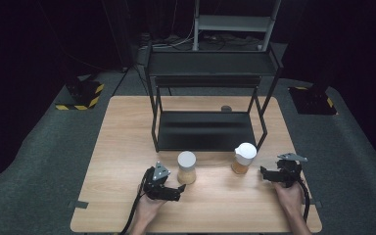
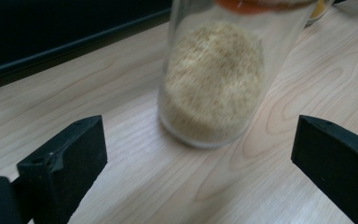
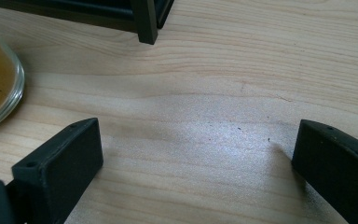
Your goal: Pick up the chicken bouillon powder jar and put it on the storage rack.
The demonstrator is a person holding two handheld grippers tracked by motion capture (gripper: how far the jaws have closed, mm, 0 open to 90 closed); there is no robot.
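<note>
While both sit near the front edge of the light wooden table [image 1: 117, 147], the left gripper [image 1: 169, 188] gapes wide before a clear glass jar of pale grains [image 2: 212, 84]. The right gripper [image 1: 274, 174], jaws likewise spread and empty, rests beside a white-lidded glass jar of amber contents [image 1: 244, 159].

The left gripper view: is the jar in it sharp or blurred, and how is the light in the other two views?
Left gripper view: the jar of grain is soft and blurred, the black fingers sharper. Right gripper view: a pale glare patch lies on the table. High view: the tabletop is lit and the surroundings are nearly black.
</note>
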